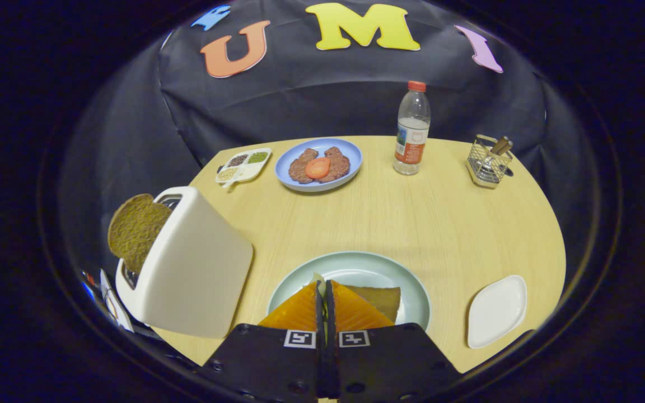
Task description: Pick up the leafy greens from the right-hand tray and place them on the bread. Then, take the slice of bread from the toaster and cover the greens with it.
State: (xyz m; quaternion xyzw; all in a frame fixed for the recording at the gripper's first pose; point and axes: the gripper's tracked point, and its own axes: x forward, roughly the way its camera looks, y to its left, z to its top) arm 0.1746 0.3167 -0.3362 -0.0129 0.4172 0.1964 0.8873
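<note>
Tool [323, 291] fingers pressed together, a pale leafy scrap [317, 277] seen at the tips, held over bread [379, 298] on plate [356, 268]; 1 slice [135, 229] seated in toaster [188, 268].

Pale greens [317, 277] on bread [381, 298]; brown slice [135, 230] in toaster [188, 268].

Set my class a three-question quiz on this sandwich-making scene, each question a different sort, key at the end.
1. True or false: a slice of bread sticks up from the toaster.
2. What stands between the blue plate and the wire caddy? A) bottle B) mug C) bowl
3. The gripper, fingers together, is over the pale green ____.

Key: 1 true; 2 A, the bottle; 3 plate.
</note>
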